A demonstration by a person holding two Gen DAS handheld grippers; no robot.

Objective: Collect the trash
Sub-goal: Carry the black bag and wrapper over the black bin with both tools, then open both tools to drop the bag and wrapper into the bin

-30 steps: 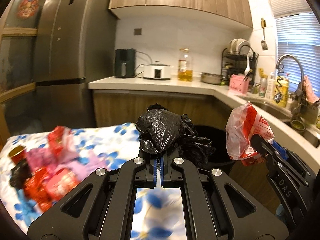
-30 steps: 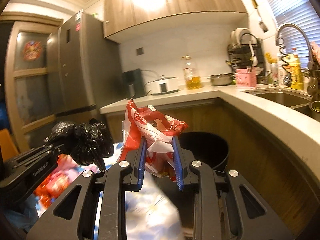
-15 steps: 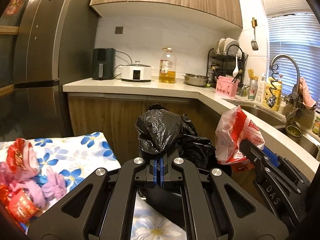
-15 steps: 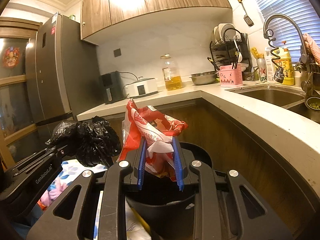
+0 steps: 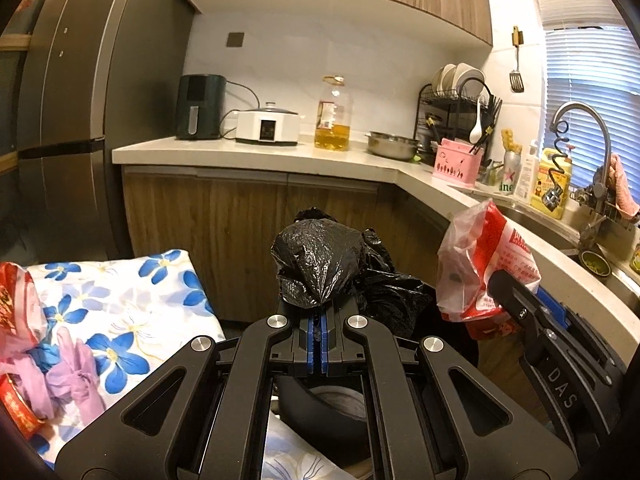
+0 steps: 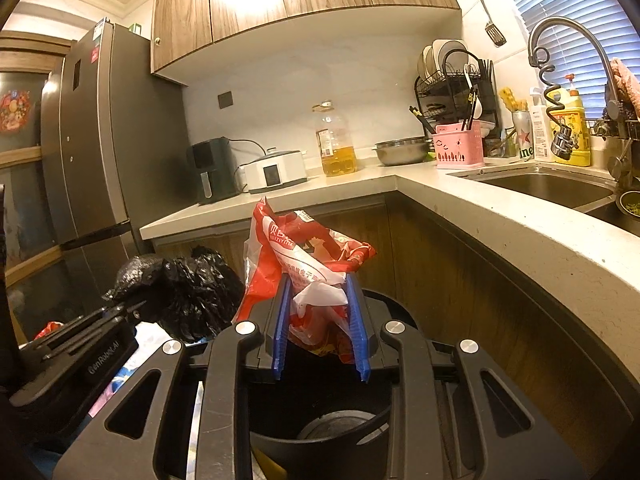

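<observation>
Above the black bin (image 6: 320,420), both grippers hold trash side by side. The left gripper (image 5: 320,320) has its jaws pressed almost together on a crumpled black plastic bag (image 5: 320,264), which stands up from the fingertips. The right gripper (image 6: 320,320) holds a red and white plastic bag (image 6: 308,264) between its 2 blue pads (image 6: 280,328), which are narrow apart and press it from both sides. To the left, more red wrappers (image 5: 16,320) lie on a cloth with blue flowers (image 5: 132,304). Behind, a kitchen counter (image 6: 460,204) carries an oil bottle (image 6: 336,144).
</observation>
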